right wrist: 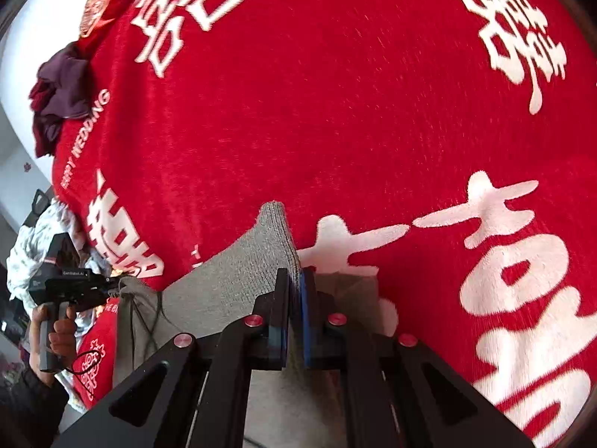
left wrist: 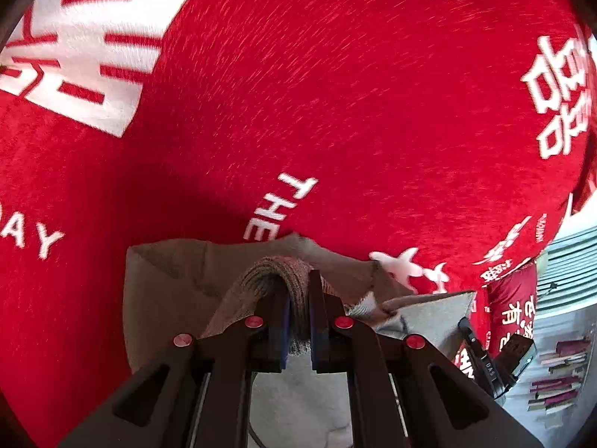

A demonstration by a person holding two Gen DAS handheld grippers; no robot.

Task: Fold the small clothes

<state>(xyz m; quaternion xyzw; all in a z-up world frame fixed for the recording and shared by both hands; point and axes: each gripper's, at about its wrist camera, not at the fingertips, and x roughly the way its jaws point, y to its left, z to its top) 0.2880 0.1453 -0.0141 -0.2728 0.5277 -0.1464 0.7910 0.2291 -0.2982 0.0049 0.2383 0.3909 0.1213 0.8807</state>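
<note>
Garment: grey-brown knit garment (left wrist: 164, 298) lying on red blanket (left wrist: 335, 93), I'm holding it w/ both grippers.
L gripper (left wrist: 298, 317): pinching ribbed hem.
R gripper (right wrist: 296, 313): clamping knit edge.
Text: I'm reading "THE", "HAPPY WEDDING".

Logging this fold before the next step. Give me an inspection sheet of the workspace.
Surface: red blanket with white lettering.
Job's things: grey knit garment, pinched at two places and spread between both grippers.
Clutter: dark maroon clothes pile at the blanket's edge.
Grippers: left gripper shut on the garment's ribbed hem; right gripper shut on its edge.
Cables: thin dark cord across the garment.
Surroundings: stacked books on the floor.
</note>
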